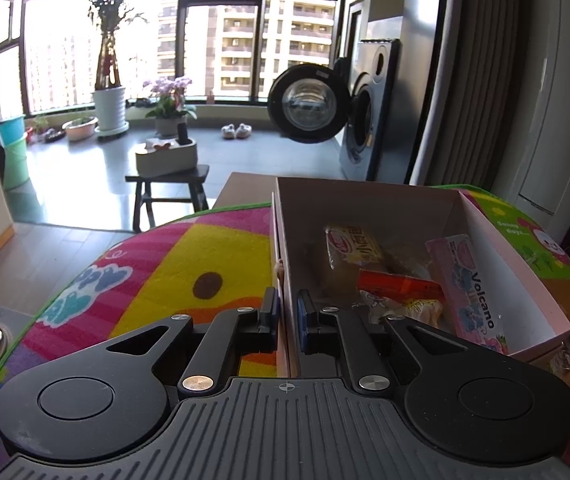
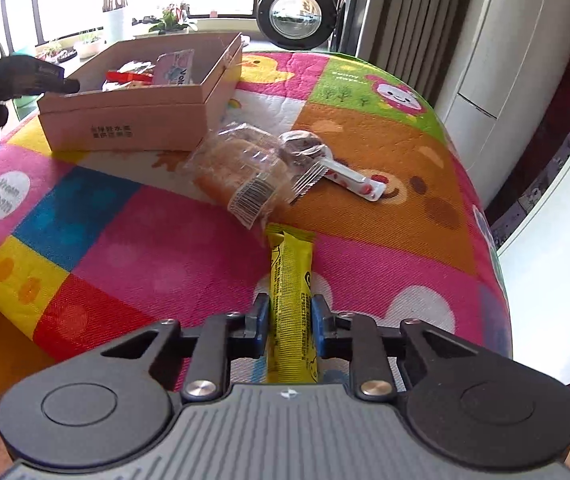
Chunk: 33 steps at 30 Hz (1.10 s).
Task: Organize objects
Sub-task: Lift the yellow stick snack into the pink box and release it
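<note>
A pink cardboard box (image 1: 365, 196) (image 2: 125, 120) stands open on the colourful mat. It holds several snack packets, among them a pink "Volcano" pack (image 1: 469, 284) and an orange bar (image 1: 401, 282). My left gripper (image 1: 287, 316) is shut on the box's near left wall. My right gripper (image 2: 288, 312) is shut on a yellow wrapped snack bar (image 2: 291, 280), above the mat. Ahead of it a clear-wrapped bread (image 2: 241, 168) and a red-and-white wrapped spoon (image 2: 349, 178) lie on the mat. The left gripper (image 2: 51, 80) shows at the box's far side.
The table carries a bright patchwork mat (image 2: 385, 144) (image 1: 189, 256) that curves off at the right edge. A washing machine with an open door (image 1: 309, 104), a dark stool (image 1: 169, 188) and potted plants (image 1: 109, 108) stand beyond the table. A white cabinet (image 2: 497, 64) is at right.
</note>
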Each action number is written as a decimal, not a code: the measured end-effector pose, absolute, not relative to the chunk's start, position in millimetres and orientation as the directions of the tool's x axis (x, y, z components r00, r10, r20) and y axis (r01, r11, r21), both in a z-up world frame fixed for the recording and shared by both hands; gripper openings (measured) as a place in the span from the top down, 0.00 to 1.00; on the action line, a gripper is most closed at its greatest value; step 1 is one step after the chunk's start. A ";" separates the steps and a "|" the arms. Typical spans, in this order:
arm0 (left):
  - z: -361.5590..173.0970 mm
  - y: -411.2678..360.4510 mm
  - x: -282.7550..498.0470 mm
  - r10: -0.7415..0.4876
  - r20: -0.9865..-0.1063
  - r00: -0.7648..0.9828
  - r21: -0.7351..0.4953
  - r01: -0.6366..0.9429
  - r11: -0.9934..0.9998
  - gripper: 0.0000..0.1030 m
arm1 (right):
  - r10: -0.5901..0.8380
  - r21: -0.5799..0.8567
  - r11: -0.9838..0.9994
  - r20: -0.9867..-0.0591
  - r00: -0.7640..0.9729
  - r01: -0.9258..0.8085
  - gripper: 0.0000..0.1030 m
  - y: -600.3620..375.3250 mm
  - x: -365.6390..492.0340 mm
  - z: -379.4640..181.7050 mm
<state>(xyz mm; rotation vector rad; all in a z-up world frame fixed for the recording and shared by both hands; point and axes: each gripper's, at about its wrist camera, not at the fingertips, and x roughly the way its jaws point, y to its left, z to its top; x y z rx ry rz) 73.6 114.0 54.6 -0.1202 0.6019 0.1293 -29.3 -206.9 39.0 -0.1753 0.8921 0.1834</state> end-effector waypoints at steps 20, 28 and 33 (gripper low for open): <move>54.5 118.5 73.9 0.058 -0.575 0.816 -0.095 -0.136 0.986 0.88 | 0.404 0.152 0.910 -0.535 0.742 -0.386 0.80 -136.1 123.2 146.0; 54.0 116.4 72.1 0.053 -0.572 0.818 -0.097 -0.132 0.986 0.88 | 0.382 0.171 0.918 -0.621 0.684 -0.357 0.80 -105.5 166.2 83.9; 54.1 117.1 71.2 0.046 -0.572 0.819 -0.104 -0.128 0.986 0.87 | 0.373 0.147 0.920 -0.613 0.697 -0.364 0.68 -105.5 164.0 84.6</move>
